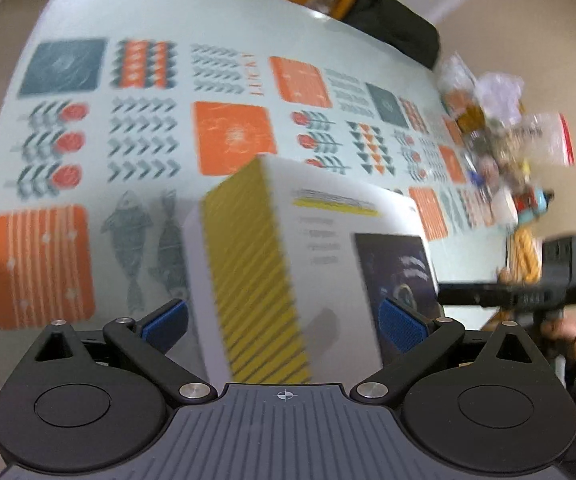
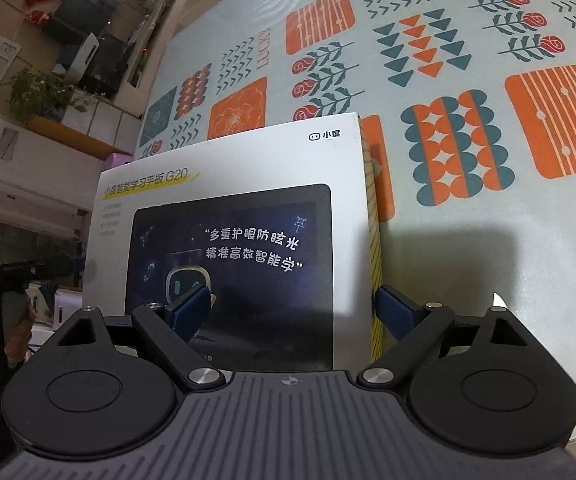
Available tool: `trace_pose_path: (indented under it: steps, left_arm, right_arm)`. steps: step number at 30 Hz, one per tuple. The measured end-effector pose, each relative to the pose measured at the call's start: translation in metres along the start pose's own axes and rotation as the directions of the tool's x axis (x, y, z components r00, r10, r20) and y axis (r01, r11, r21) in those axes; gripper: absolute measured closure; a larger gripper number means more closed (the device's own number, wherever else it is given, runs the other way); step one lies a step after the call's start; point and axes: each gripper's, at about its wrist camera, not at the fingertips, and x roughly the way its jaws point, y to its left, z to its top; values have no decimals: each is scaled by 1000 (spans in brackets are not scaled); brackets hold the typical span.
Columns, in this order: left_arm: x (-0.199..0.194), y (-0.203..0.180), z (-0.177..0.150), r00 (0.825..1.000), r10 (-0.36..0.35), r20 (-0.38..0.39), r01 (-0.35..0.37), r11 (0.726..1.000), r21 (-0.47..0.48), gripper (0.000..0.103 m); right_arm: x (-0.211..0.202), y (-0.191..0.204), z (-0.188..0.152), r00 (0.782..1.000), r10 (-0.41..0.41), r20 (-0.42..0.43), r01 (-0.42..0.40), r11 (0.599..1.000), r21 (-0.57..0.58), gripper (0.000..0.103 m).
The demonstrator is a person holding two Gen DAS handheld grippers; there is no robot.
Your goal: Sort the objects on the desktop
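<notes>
White and yellow-striped, the tablet box [image 2: 248,208] stands upright on the patterned tabletop [image 2: 468,80], lodged between both pairs of fingers. The left gripper [image 1: 284,320] and the right gripper [image 2: 294,308] each clamp it across its thickness.

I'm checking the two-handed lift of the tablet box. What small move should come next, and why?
Probably carry the tablet box toward its sorting spot: the left gripper and the right gripper each straddle an end, and it appears raised above the patterned tablecloth.
</notes>
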Motion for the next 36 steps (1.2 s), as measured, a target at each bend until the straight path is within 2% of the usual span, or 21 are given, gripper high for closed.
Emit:
trace_pose_path:
  steps: [6,9,19,23,27,29,33,36]
  left_arm:
    - [24,-25,12,998,-6,-57,12,994,104,0]
    - [31,-30,15,996,48,-71,-37,987,158,0]
    - [14,-12,1,998,42,-40,-37,993,110,0]
    - [19,-1,-7,995,64,-71,-57,994,96,0]
    - [28,7,-11,995,55,-85,-49,996,68,0]
    - [32,9,-11,995,52,-81,-48,998,48,0]
    - [37,4,-12,995,50,-81,-45,997,61,0]
    - [44,-2,-11,993,77,-93,-69,994,79,0]
  right_arm:
    - [9,-12,11,1000,28,10,-28,999,23,0]
    - [8,-12,13,999,38,8,-39,999,15,0]
    - [-16,16,18,996,83,27,-82,995,-55,0]
    - [-22,28,16,991,128,23,-126,990,-68,0]
    - [-18,40,14,995,93,25,-90,989,-121,0]
    - [-12,36,13,996,82,17,-80,991,-105,0]
    - [2,28,10,994,110,-16,-111,992,-65,0]
    - [10,36,8,998,65,-3,-65,991,-116,0]
